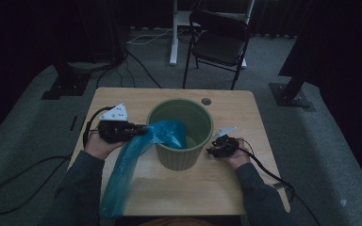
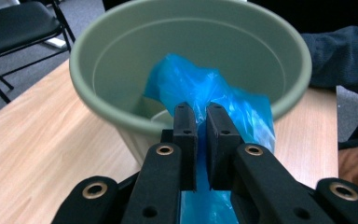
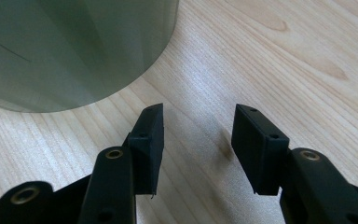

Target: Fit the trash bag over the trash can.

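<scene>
Standing on the wooden table [image 1: 226, 183], the green bin [image 1: 181, 126] has one end of the blue plastic bag [image 1: 136, 155] draped over its near rim, the rest trailing off the table's front edge. The left gripper [image 2: 201, 122] is clenched on the bag's film at the rim. The right gripper [image 3: 196, 135] rests beside the bin, jaws apart and holding nothing. With nothing steadying the bin, I'd say a hard tug could tip it or tear the thin film.

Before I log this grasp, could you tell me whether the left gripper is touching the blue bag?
Touching: the left gripper view shows the left gripper pinching the blue bag between its pads.
</scene>
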Demonstrator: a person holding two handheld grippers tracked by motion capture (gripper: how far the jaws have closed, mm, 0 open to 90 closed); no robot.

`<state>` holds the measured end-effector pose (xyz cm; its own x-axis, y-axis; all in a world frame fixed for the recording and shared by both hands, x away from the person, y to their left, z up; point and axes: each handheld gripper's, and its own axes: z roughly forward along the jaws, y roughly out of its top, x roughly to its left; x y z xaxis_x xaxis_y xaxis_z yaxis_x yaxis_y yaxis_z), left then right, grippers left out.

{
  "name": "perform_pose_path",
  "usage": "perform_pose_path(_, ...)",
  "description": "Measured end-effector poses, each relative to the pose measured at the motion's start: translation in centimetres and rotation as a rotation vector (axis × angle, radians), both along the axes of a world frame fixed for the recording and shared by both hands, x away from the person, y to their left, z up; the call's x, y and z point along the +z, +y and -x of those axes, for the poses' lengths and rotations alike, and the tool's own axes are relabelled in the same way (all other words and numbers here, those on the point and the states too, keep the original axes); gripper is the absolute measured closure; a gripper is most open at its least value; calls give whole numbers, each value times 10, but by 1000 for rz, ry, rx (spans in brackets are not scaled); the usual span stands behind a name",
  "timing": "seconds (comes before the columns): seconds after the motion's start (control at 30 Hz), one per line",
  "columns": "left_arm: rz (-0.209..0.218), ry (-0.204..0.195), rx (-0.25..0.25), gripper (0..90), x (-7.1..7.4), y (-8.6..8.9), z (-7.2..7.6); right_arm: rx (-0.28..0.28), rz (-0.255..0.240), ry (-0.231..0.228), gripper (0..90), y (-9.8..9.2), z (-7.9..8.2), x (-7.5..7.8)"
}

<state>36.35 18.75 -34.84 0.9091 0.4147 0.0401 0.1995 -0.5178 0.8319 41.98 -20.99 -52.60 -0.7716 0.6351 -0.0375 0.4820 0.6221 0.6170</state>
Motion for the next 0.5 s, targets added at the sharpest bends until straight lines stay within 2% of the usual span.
perform_pose_path(0.1,-5,-8,-5,842,7,-8,-7,1,-2,-2,543,-1,0,1)
perform_pose_path(0.27,28,-28,-1,842,20,-18,-17,-1,-4,-3,546,-2,0,2)
perform_pose_path(0.33,38,-18,-8,842,21,-23,-22,-2,-5,-1,546,-2,0,2)
perform_pose_path(0.5,-31,19,-15,801,9,-38,-29,-2,-7,-1,548,-3,0,2)
